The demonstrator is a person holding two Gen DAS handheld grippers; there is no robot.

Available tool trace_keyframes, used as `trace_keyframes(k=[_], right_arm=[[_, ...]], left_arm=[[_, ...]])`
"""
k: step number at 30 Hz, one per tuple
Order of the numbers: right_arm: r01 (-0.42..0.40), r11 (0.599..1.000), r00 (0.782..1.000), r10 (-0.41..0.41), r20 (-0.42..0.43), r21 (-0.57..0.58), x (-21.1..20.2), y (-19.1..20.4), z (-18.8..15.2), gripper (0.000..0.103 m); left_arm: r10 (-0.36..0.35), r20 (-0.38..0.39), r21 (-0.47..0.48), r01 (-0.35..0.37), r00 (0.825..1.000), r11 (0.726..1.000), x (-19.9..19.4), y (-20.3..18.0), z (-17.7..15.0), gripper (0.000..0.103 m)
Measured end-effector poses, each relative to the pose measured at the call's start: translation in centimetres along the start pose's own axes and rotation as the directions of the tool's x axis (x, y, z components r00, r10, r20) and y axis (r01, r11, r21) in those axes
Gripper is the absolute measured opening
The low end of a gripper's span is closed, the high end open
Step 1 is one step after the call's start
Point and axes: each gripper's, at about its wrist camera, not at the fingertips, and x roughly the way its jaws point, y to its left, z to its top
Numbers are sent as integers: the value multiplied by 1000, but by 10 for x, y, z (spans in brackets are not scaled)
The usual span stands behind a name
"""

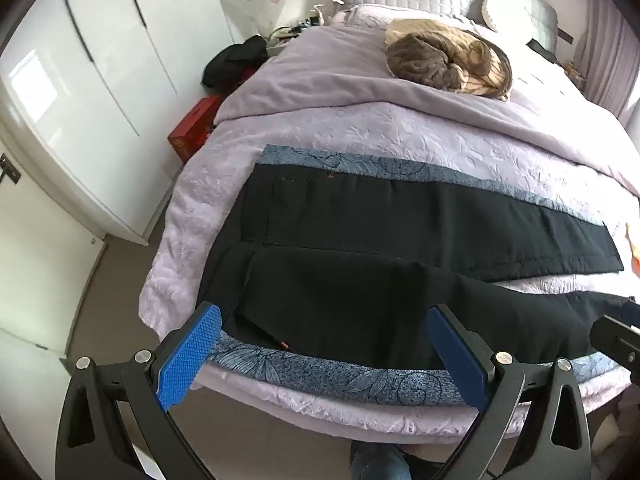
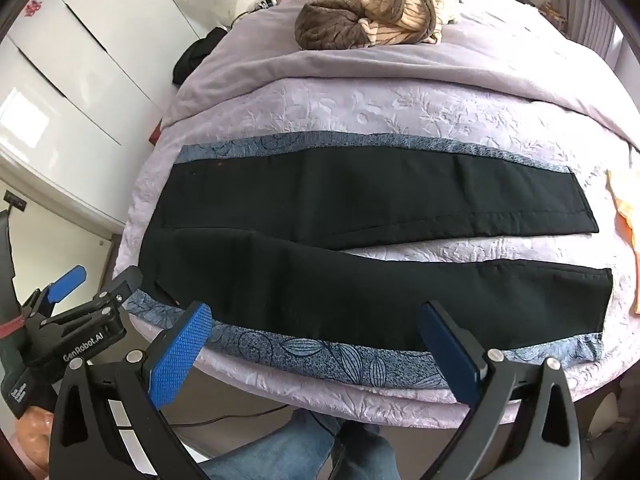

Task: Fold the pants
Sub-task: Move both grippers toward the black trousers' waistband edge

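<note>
Black pants [image 1: 400, 220] [image 2: 360, 192] lie flat on the bed, on a blue leaf-patterned cloth [image 1: 320, 376] [image 2: 320, 352]. The waist is at the left and the two legs spread apart towards the right. My left gripper [image 1: 324, 328] is open above the bed's near edge, over the waist end of the near leg, with nothing between its blue pads. My right gripper [image 2: 316, 332] is also open and empty, hovering over the middle of the near leg. In the right wrist view the left gripper [image 2: 100, 276] shows at the far left, beside the waist.
A heap of brown and beige clothes [image 1: 444, 60] [image 2: 360, 16] lies at the far end of the lilac bedspread [image 1: 360, 132]. White wardrobe doors [image 1: 80, 80] and a red box [image 1: 192, 128] stand left of the bed. An orange cloth [image 2: 628, 216] lies at the right. A person's jeans-clad legs [image 2: 280, 452] are below.
</note>
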Motion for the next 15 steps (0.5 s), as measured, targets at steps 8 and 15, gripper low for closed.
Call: trace_keyframes(k=[8, 15], right_arm=[[2, 1000, 1000, -2, 5, 0, -12, -1, -10, 103], [-13, 1000, 1000, 13, -8, 25, -17, -9, -31, 103]], left_arm=[[20, 5, -19, -20, 1000, 1000, -19, 6, -24, 103], [55, -15, -7, -55, 998, 998, -30, 16, -36, 103]])
